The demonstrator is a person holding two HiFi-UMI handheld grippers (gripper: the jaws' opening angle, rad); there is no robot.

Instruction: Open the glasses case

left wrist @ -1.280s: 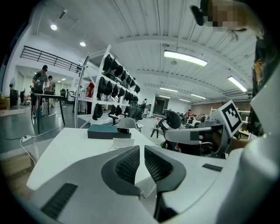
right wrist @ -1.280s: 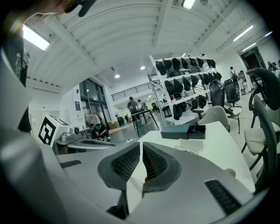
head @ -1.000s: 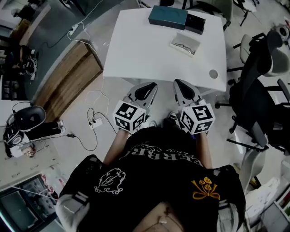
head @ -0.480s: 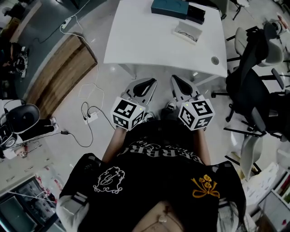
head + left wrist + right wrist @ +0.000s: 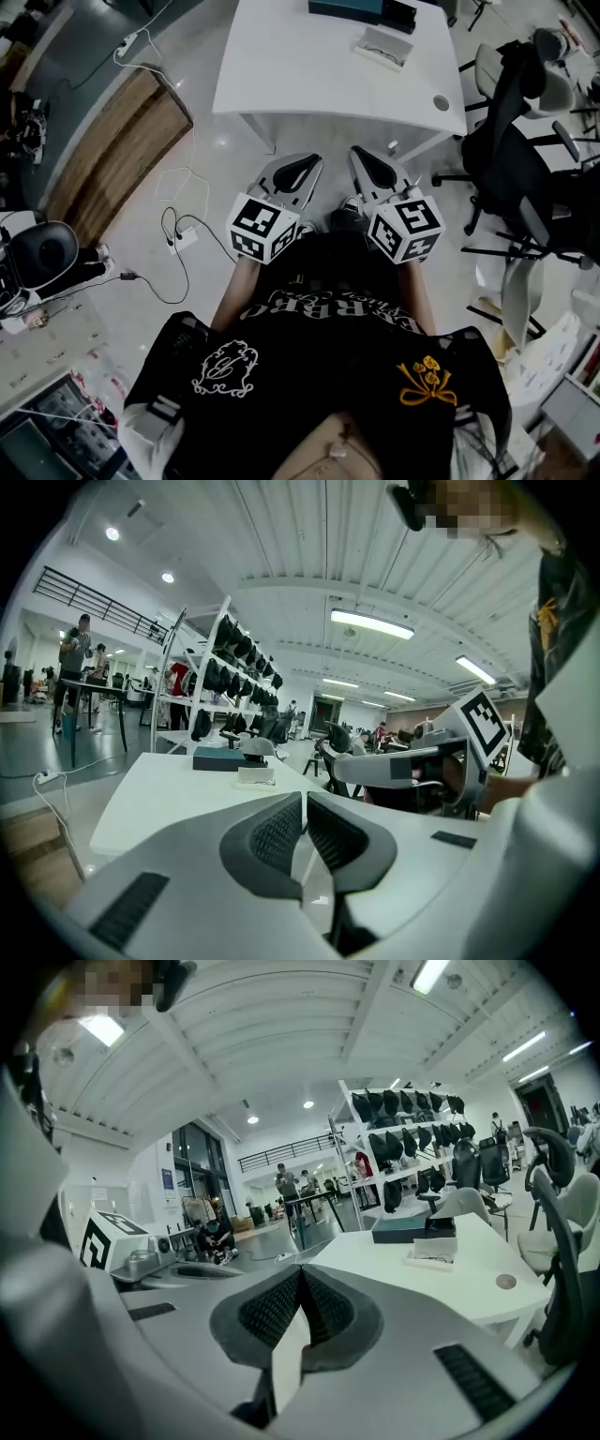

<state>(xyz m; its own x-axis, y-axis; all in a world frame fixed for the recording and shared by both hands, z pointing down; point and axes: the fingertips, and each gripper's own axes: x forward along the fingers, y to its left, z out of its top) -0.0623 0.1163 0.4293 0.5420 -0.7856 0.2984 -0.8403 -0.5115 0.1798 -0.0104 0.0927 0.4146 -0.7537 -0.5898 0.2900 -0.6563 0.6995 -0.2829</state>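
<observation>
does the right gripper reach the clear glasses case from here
Probably not yet: the right gripper hangs short of the table, and the clear glasses case lies near its far edge. Nothing blocks the way.

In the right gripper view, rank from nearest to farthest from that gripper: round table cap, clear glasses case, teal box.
1. Round table cap, front right edge.
2. Clear glasses case, farther back.
3. Teal box, behind the case.

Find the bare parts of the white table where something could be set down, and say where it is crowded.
The table is bare across its left half and near strip, up to the round cap at the near right corner. Crowded: the far right, with teal box, black box and clear glasses case.
</observation>
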